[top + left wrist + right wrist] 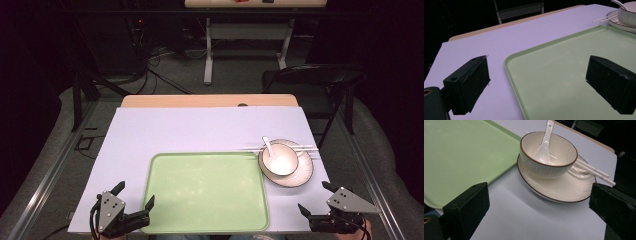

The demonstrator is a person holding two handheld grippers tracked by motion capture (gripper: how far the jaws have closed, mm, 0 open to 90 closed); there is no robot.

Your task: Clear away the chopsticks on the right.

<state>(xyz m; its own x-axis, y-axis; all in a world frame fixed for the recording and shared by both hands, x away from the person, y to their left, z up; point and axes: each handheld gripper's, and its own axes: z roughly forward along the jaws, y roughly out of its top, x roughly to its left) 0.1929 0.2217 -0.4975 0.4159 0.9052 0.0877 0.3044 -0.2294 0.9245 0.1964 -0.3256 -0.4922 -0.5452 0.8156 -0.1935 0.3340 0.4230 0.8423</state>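
Nearest item: my right gripper [316, 199], jaws standing wide apart and gripping nothing, hovering at the near right corner of the table [200, 125]. My left gripper [134, 196] is likewise spread and empty, one jaw over the lilac cover, the other over the near left corner of the tray [165, 200].

Item 1: plate [564, 191], cream with a dark rim line, lying just beside the tray's right edge. I am judging it glazed ceramic: stiff, fairly heavy, slick, and breakable if dropped or knocked. Best hold is looking like the bare near rim, jaws pinching above and below the lip.

Item 2: bowl [541, 167], ribbed outside, sitting on the plate. It is probably loose there and likely to slide if I am tilting the plate. Its wall is thin enough to pinch at the rim, away from the spoon.

Item 3: spoon [545, 142], white, leaning inside the bowl with its handle over the far rim. Light, smooth, liable to rattle out.

Item 4: chopsticks [591, 171], white pair, resting across the plate behind the bowl, ends overhanging. Thin, light, prone to rolling; I am judging them best taken together near the middle.

Item 5: tray, pale green, empty, rigid-looking, shallow raised rim.
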